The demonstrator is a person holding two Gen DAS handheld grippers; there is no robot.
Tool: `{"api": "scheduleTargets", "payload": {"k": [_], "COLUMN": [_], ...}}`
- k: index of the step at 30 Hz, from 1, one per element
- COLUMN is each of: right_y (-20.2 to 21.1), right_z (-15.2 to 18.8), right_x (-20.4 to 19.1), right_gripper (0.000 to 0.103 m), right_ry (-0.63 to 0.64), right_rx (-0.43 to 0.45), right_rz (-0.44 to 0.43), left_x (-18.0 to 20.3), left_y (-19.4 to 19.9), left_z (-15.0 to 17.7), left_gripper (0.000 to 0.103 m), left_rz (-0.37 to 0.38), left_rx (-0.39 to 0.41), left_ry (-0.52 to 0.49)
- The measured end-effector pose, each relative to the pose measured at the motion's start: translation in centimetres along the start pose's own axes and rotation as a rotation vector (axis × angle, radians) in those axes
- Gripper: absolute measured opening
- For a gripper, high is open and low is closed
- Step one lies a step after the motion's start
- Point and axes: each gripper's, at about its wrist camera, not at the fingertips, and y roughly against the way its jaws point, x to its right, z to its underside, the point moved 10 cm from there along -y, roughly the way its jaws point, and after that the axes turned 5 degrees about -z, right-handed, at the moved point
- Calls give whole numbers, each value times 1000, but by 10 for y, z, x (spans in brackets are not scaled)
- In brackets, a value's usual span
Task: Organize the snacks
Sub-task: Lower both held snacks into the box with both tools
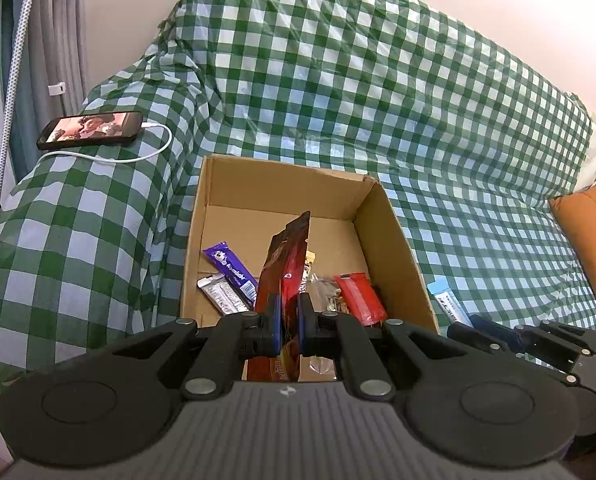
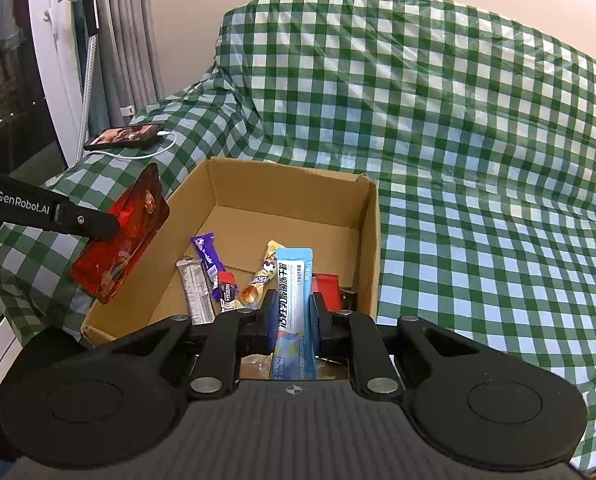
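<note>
Pretty far along with this one, I'd say. Going left to right: my left gripper (image 1: 289,320) is pinching a red pouch (image 1: 288,264) edge-on, the pads clamped on either side of it. In the right wrist view that pouch hangs at the left of the frame, over the left wall of the cardboard box (image 2: 367,240), so by my guess it's about ready to drop in.

Inside the box, on the left of the floor, a purple bar (image 2: 208,256) lies touching a silver bar (image 2: 196,292). Toward the middle there's a yellowish candy stick (image 2: 260,280), and a red packet (image 1: 357,296) sits against the right wall. So several snacks are already packed.

My right gripper (image 2: 294,316) is squeezed shut on a light blue packet (image 2: 294,280), held upright over the near edge of the box, bottom center of that frame. The packet sticks out forward between the fingers.

What's left, as far as I can see, is just letting these two go. I can't spot any more loose snacks on the checkered cover (image 2: 477,160), though the views don't show everything.
</note>
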Motion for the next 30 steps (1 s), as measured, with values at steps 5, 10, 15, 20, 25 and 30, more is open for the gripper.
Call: {"api": "scheduleTargets", "payload": {"k": [5, 10, 15, 20, 25, 30], "right_y": [-9, -18, -29, -43, -59, -74], "right_z": [1, 0, -2, -1, -1, -1], "right_x": [0, 1, 2, 3, 3, 5], "right_gripper": [17, 17, 17, 17, 17, 17], "right_ry": [-4, -6, -9, -15, -25, -34], "right_rx": [-15, -30, -44, -58, -72, -89], "right_rz": [-6, -13, -19, -26, -28, -28], "left_x": [4, 8, 10, 14, 21, 25], "left_y": [-7, -17, -30, -44, -59, -74], "left_z": [-2, -3, -5, -4, -2, -1], "left_gripper": [8, 8, 8, 8, 8, 8], "left_rz": [1, 0, -2, -3, -9, -12], "left_rx": [-12, -26, -44, -68, -88, -108], "left_ry": [-6, -12, -18, -22, -37, -43]}}
